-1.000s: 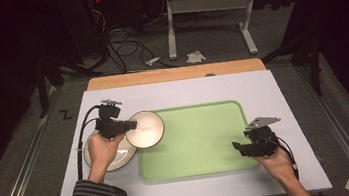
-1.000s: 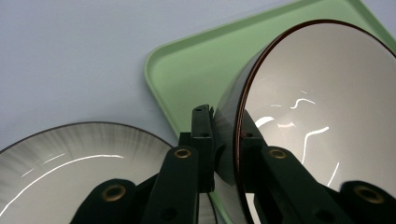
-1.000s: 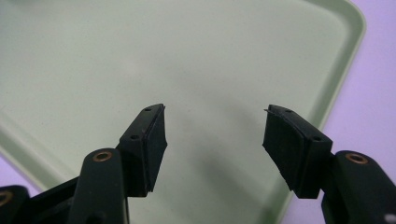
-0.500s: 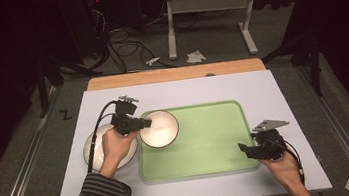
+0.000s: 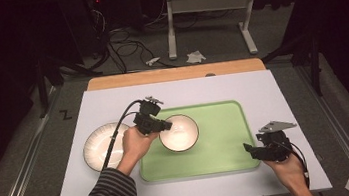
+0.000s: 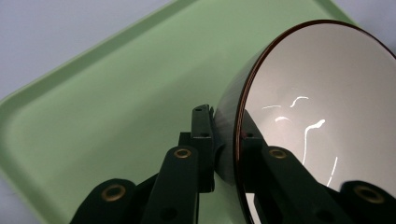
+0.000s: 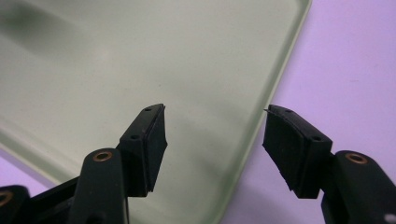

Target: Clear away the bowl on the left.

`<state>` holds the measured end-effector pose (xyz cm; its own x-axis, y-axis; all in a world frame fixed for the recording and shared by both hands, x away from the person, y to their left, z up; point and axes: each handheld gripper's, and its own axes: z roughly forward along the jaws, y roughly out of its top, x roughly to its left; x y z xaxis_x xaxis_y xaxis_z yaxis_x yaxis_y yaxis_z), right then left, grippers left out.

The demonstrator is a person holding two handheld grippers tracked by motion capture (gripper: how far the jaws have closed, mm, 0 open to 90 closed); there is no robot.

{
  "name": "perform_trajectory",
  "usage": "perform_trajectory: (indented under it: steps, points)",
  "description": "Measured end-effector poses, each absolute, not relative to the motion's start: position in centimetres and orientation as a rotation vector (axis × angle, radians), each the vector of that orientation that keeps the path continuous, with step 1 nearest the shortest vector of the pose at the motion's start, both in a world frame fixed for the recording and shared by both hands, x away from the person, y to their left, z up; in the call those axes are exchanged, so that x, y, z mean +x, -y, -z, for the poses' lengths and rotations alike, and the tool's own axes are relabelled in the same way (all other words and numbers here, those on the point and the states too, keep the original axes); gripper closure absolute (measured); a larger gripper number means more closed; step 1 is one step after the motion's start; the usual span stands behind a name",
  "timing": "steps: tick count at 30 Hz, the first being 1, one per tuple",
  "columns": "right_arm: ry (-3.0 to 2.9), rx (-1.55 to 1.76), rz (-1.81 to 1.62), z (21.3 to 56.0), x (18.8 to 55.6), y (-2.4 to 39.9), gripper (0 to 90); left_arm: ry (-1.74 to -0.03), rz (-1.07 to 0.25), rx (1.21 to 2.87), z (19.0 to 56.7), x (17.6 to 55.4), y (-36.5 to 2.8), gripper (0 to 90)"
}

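1. A white table [image 5: 124, 195] in a dark room, cables on the floor in the upper part of the high view; a green tray [image 5: 229, 146] lies at the centre.
2. The left gripper [image 5: 163, 125] is clamped on the rim of a bowl [image 5: 179, 133], one jaw inside the wall and one outside, over the tray's left end.
3. Left of it, a plate [image 5: 99, 146] sits on the table.
4. The right gripper [image 5: 250, 149], lower right, holds nothing; its jaws stand apart over the tray's right edge.
5. Risk, as I judge it: the pinch takes only a thin edge of a smooth bowl, so it could pivot or slip and drop onto the tray.
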<state>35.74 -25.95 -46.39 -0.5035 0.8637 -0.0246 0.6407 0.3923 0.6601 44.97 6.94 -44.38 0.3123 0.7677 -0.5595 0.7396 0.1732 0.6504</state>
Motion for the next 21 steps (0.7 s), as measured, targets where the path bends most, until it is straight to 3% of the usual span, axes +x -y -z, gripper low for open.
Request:
perform_trajectory:
  steps: [21]
  points:
    - [-2.299, 1.297, -0.833, 46.5, 35.6, 26.1, 40.8, -1.435, 0.002, 1.591, 46.8, 46.0, -3.5, 82.4]
